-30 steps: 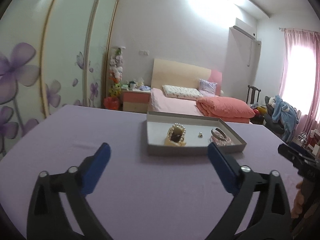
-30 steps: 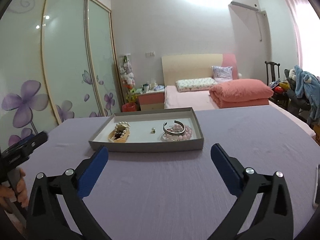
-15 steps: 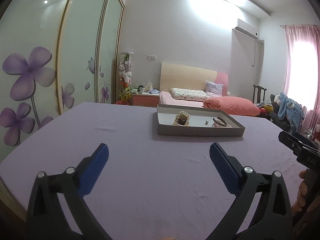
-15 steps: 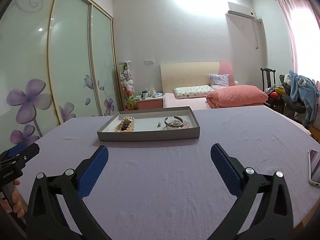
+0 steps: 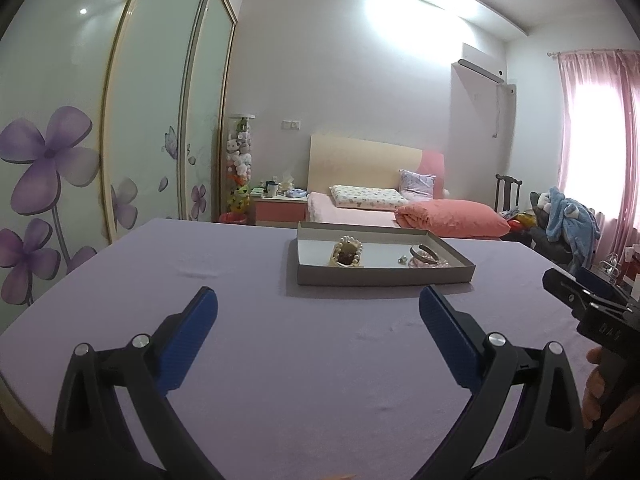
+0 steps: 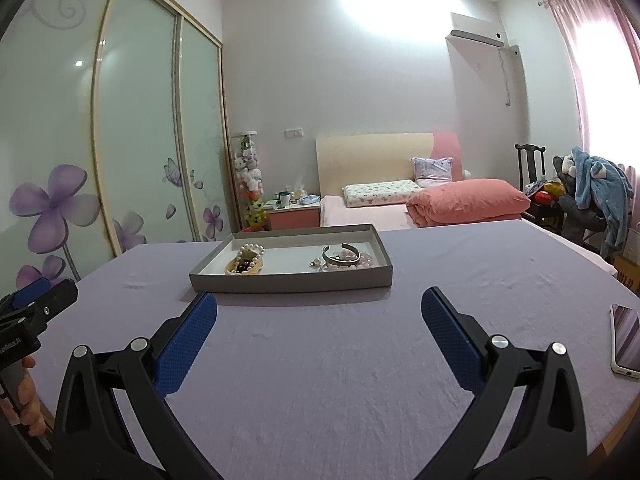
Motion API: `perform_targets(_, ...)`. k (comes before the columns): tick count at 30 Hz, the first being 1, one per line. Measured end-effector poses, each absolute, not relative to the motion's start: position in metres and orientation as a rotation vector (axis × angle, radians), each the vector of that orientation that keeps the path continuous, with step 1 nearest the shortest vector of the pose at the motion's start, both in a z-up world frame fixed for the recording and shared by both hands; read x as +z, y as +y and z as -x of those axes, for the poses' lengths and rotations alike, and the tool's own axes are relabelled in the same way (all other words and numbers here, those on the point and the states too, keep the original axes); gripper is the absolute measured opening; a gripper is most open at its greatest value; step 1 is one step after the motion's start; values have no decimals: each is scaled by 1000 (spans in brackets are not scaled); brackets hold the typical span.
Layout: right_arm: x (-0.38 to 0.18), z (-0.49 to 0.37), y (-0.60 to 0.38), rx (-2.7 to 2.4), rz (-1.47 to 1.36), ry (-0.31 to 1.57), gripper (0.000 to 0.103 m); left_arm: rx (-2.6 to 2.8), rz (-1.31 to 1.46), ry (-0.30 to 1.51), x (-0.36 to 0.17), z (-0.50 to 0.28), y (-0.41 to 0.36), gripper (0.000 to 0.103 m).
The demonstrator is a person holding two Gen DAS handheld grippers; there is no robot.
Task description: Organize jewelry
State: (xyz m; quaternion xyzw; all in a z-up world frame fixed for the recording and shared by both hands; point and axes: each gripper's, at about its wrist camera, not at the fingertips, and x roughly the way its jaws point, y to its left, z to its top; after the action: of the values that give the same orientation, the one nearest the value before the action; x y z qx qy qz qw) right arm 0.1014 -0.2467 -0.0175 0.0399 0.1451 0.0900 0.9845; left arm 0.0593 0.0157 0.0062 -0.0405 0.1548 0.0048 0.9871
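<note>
A grey shallow tray (image 5: 380,275) (image 6: 288,282) sits on the purple table. In it lie a pearl bracelet on a tan piece (image 5: 347,254) (image 6: 248,258), a small ring (image 5: 402,259) (image 6: 315,263), and a silver bangle with pink beads (image 5: 426,255) (image 6: 344,256). My left gripper (image 5: 318,308) is open and empty, well short of the tray. My right gripper (image 6: 319,308) is open and empty, just in front of the tray's near wall.
A phone (image 6: 626,338) lies at the table's right edge. The purple table (image 5: 280,340) spreads around the tray. The other gripper shows at the right edge of the left view (image 5: 588,304) and at the left edge of the right view (image 6: 32,312). A bed and wardrobe stand behind.
Both grippers have pulled back from the tray and risen, so it looks smaller and farther. Both stay open and empty. The jewelry has not moved.
</note>
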Motion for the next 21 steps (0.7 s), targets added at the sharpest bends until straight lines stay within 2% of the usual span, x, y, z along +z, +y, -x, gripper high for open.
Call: perform_targets(21,-16,-99,-243,192,-73,293,101,-5,90,328,3,-62,18,99)
